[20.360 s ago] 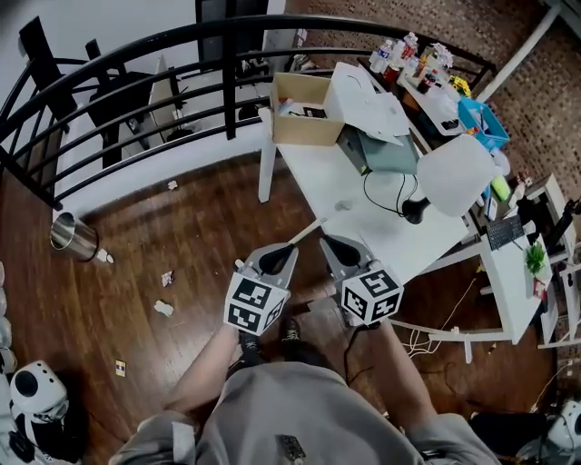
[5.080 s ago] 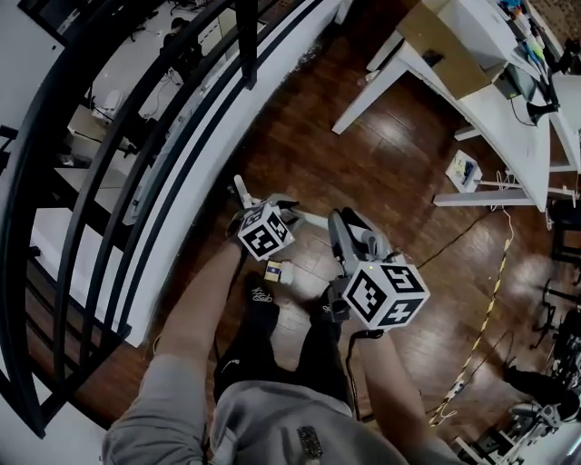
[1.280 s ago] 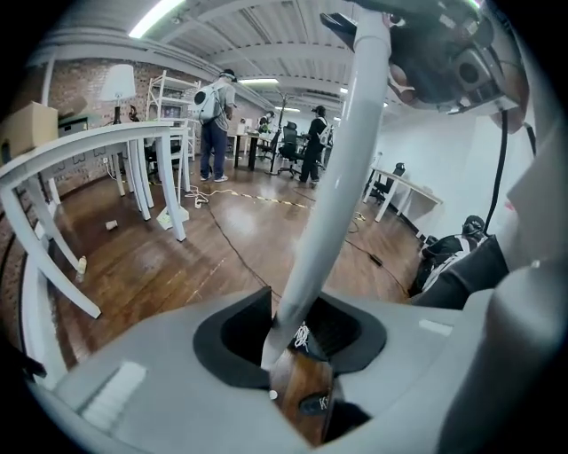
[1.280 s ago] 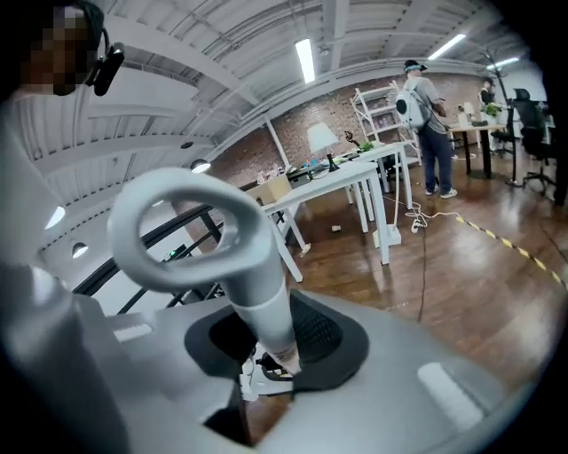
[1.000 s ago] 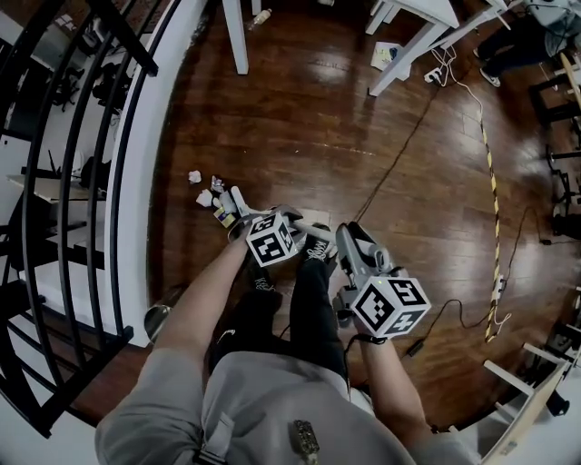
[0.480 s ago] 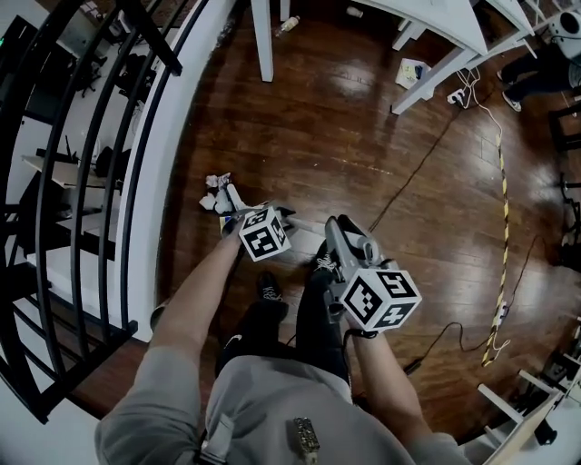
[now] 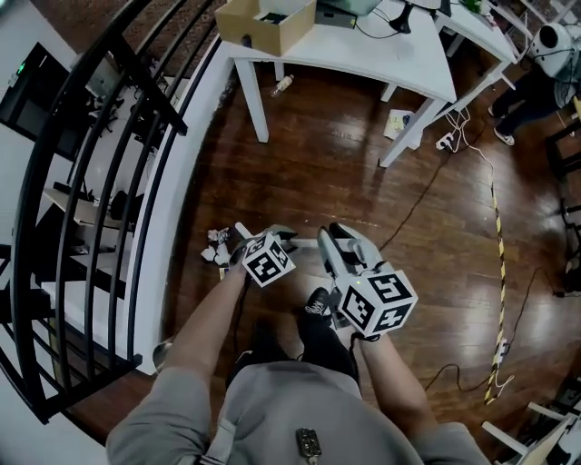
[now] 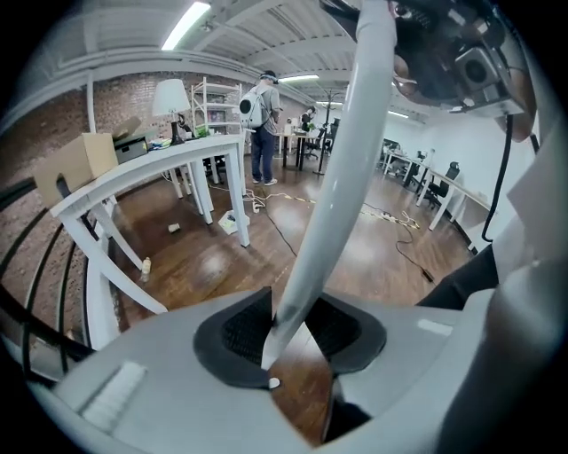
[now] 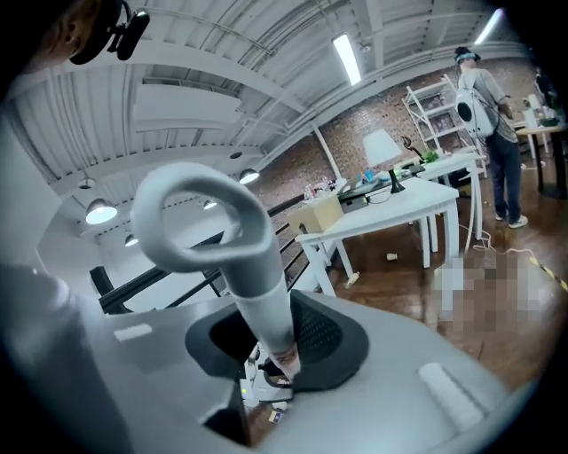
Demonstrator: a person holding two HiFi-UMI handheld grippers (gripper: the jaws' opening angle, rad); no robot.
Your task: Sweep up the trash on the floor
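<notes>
A white broom handle (image 7: 304, 242) runs between my two grippers in the head view. My left gripper (image 7: 275, 235) is shut on the pole (image 8: 333, 168), which rises between its dark pads in the left gripper view. My right gripper (image 7: 329, 234) is shut on the handle just below its looped top end (image 9: 209, 226). A small pile of crumpled paper trash (image 7: 218, 245) lies on the wooden floor left of the left gripper, near the white base of the railing. Bits of that trash (image 9: 264, 390) show through the right gripper's jaws. The broom's head is mostly hidden behind the left gripper.
A black railing (image 7: 109, 173) curves along the left. A white table (image 7: 363, 54) with a cardboard box (image 7: 265, 22) stands ahead. A bottle (image 7: 282, 85), a booklet (image 7: 397, 123) and cables (image 7: 436, 182) lie on the floor. A person (image 8: 263, 124) stands far off.
The head view has tilted up, bringing the table into sight. Both grippers have risen with the broom and shifted along the floor. The trash pile stays by the railing base.
</notes>
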